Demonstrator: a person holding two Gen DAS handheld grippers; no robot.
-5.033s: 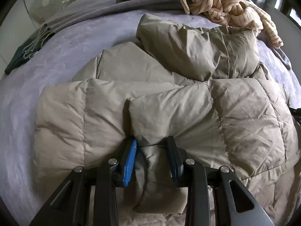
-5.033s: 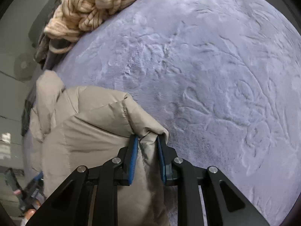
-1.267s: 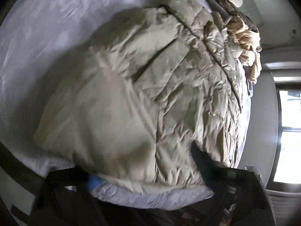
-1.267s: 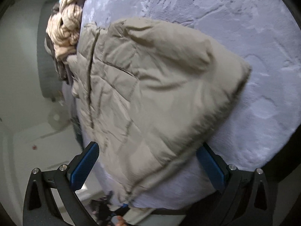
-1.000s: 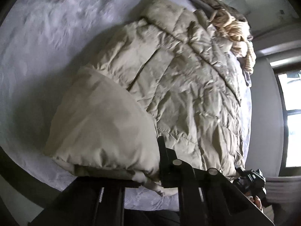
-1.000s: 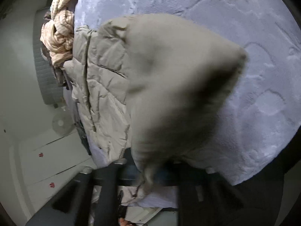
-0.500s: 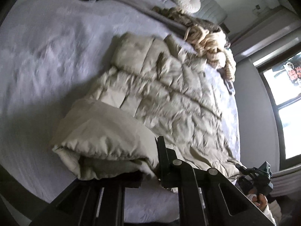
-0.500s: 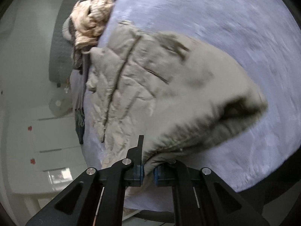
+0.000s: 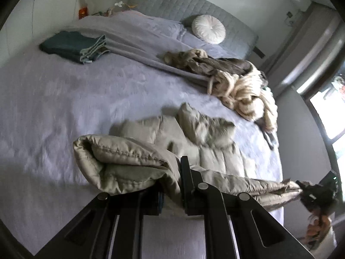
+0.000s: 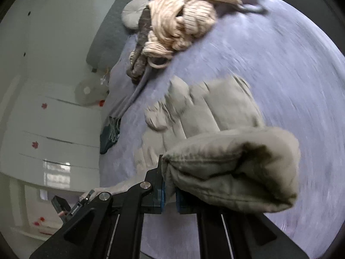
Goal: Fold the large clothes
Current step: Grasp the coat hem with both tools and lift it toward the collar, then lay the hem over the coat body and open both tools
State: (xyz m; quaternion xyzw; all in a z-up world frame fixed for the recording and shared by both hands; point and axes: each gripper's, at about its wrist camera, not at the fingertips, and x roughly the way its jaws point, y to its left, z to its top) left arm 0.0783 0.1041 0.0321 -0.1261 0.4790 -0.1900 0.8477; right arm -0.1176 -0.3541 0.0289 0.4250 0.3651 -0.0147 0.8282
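A beige puffer jacket (image 9: 200, 138) lies on the lilac bed, its near edge lifted off the cover. My left gripper (image 9: 171, 192) is shut on a folded, bunched corner of the jacket (image 9: 120, 161). My right gripper (image 10: 169, 191) is shut on the opposite corner (image 10: 232, 166), which bulges over the fingers. The jacket's hem hangs stretched between the two grippers; the far end (image 10: 194, 105) rests on the bed. The right gripper also shows at the right edge of the left wrist view (image 9: 317, 192).
A heap of cream striped and brown clothes (image 9: 235, 82) lies beyond the jacket. A folded dark green cloth (image 9: 73, 46) sits at the far left. A round white cushion (image 9: 208, 31) leans on the grey headboard. White drawers (image 10: 43, 129) stand beside the bed.
Both grippers, shut on the jacket's near corners, have lifted and tilted up. The jacket's near edge has risen off the bed and more of the room has come into view.
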